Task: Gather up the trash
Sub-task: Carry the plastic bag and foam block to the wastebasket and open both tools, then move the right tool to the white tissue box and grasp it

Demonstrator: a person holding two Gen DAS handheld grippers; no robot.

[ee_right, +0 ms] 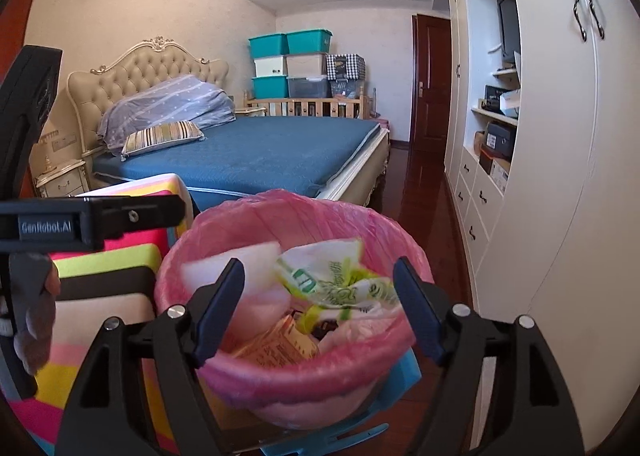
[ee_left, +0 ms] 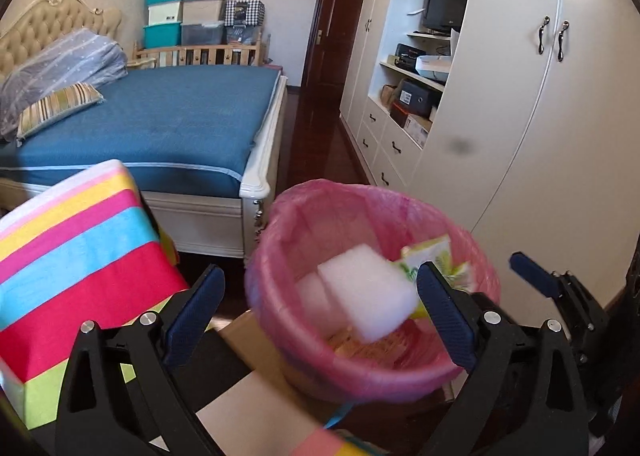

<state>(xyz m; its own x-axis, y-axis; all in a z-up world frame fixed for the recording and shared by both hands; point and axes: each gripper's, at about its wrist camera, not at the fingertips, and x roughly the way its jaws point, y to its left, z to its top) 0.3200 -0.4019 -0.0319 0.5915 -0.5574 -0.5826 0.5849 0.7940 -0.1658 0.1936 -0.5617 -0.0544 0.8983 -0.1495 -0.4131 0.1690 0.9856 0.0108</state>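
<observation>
While both grippers are hanging over the pink-lined trash bin (ee_left: 372, 336), nothing is sitting between either pair of jaws. The left gripper (ee_left: 316, 320) is standing wide open, its blue pads (ee_left: 196, 316) well apart on either side of the bin's near rim. A white foam block (ee_left: 366, 292) is showing blurred in the bin's mouth, between the pads but touching neither; whether it is falling or already resting on the trash below cannot be told. A second pale block is lying just behind and below it.

The right gripper (ee_right: 320, 308) is also standing open, with the bin (ee_right: 292, 376) framed between its fingers (ee_right: 216, 312). A crumpled white wrapper with green and yellow print (ee_right: 340, 288) is sitting loose at the top of the contents, toward the bin's right side, clear of both pads. In the left wrist view the same wrapper (ee_left: 432, 256) is lying against the bin's far right wall. Orange printed packaging (ee_right: 276, 344) is lying deeper down, near the bin's near wall.

The bin is standing on a pale surface beside a striped, multicoloured cloth (ee_left: 80, 256), which is lying along the bin's left. A blue plastic piece (ee_right: 404, 376) is poking out under the bin's right edge. Behind, a bed with a blue cover (ee_right: 256, 151) and a white wardrobe wall (ee_right: 560, 175) are filling the room.
</observation>
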